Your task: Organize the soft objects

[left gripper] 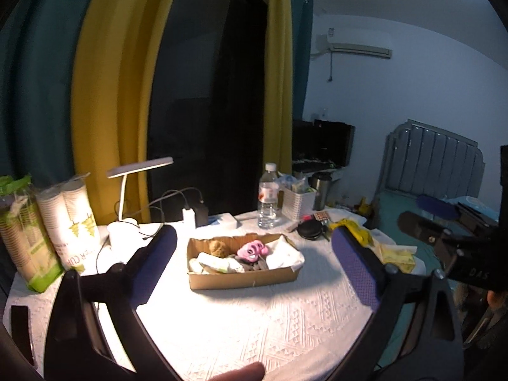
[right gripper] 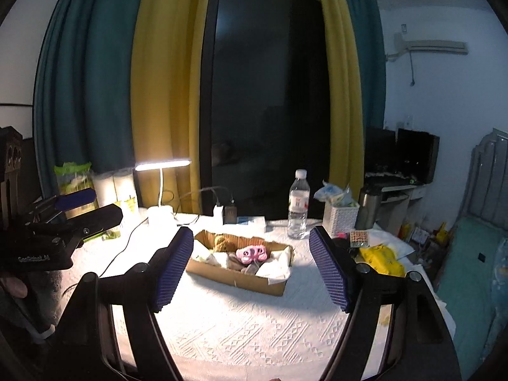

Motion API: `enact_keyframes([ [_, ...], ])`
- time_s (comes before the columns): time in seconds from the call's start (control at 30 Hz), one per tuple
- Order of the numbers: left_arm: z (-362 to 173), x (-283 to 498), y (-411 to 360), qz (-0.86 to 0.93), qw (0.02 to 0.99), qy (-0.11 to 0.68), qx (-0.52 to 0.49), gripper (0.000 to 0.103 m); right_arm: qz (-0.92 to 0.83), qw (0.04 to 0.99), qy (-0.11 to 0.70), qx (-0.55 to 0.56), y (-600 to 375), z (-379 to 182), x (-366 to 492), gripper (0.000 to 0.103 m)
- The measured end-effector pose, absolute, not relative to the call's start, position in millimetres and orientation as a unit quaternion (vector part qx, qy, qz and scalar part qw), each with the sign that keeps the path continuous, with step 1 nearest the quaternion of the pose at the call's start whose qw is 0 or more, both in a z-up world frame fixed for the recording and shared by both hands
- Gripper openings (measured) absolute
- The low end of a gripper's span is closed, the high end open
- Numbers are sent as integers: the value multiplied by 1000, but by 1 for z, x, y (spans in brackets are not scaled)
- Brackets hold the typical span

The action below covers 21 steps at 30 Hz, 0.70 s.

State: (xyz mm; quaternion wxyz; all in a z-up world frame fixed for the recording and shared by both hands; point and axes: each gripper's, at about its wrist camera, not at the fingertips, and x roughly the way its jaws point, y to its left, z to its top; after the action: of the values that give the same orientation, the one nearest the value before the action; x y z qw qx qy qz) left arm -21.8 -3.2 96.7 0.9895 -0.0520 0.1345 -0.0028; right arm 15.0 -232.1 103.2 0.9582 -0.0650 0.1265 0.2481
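Observation:
A shallow cardboard box (left gripper: 244, 277) (right gripper: 241, 277) stands mid-table on the white tablecloth. In it lie a pink plush toy (left gripper: 252, 250) (right gripper: 250, 253), a brown plush (left gripper: 218, 247) (right gripper: 222, 243), grey socks (left gripper: 254, 265) and white cloths (left gripper: 285, 252) (right gripper: 279, 266). My left gripper (left gripper: 254, 247) is open and empty, held above the table in front of the box. My right gripper (right gripper: 252, 260) is open and empty, also in front of the box. Each gripper shows at the edge of the other's view.
A lit desk lamp (left gripper: 139, 166) (right gripper: 163, 165), paper cup stacks (left gripper: 74, 219), a charger with cables (left gripper: 193, 214), a water bottle (left gripper: 269, 197) (right gripper: 298, 204), a white basket (right gripper: 340, 217), a yellow bag (right gripper: 382, 258) and a black round case (left gripper: 312, 230) crowd the table's back. A bed (right gripper: 470, 270) stands at right.

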Motion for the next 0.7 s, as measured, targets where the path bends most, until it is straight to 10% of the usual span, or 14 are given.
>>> enact_keyframes([
  [0.7,108,-34,-14,9,992,124,-34,99,251,957,123,-71,-237,109,9,78],
])
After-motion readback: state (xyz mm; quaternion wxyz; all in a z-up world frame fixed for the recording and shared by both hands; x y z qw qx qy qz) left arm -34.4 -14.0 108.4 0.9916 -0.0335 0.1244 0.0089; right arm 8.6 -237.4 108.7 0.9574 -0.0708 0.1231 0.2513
